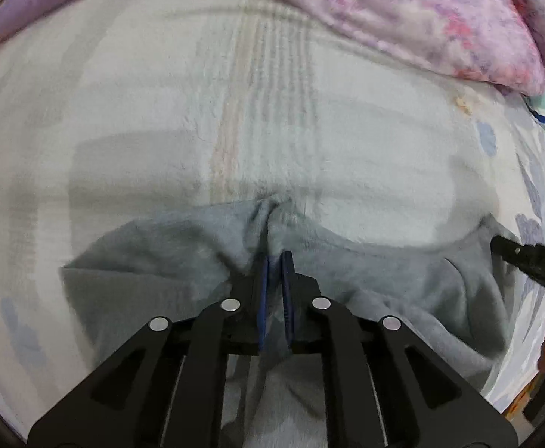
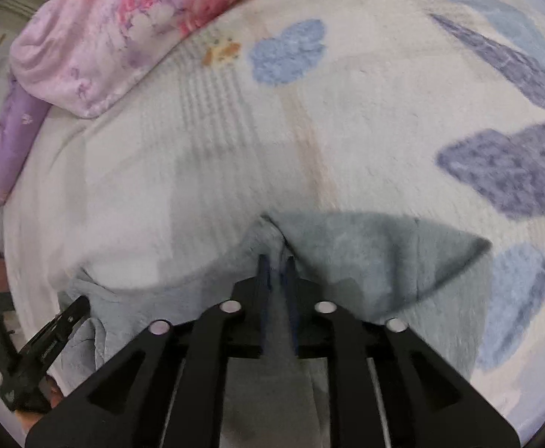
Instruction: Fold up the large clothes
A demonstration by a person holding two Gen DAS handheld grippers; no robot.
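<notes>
Lower centre of each frame: grey-blue garment (image 1: 182, 254) pinched between the blue pads of the left gripper (image 1: 276, 257) and likewise clamped in the right gripper (image 2: 276, 261), cloth edge stretched between them over the pale patterned blanket (image 1: 160, 112). Upper right of left view: pink floral quilt (image 1: 421, 11). Lower garment hidden behind gripper bodies; fabric edges motion-blurred.

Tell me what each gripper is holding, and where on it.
Both grip the grey garment along its far edge: left gripper and right gripper each pinch a bunched fold.
</notes>
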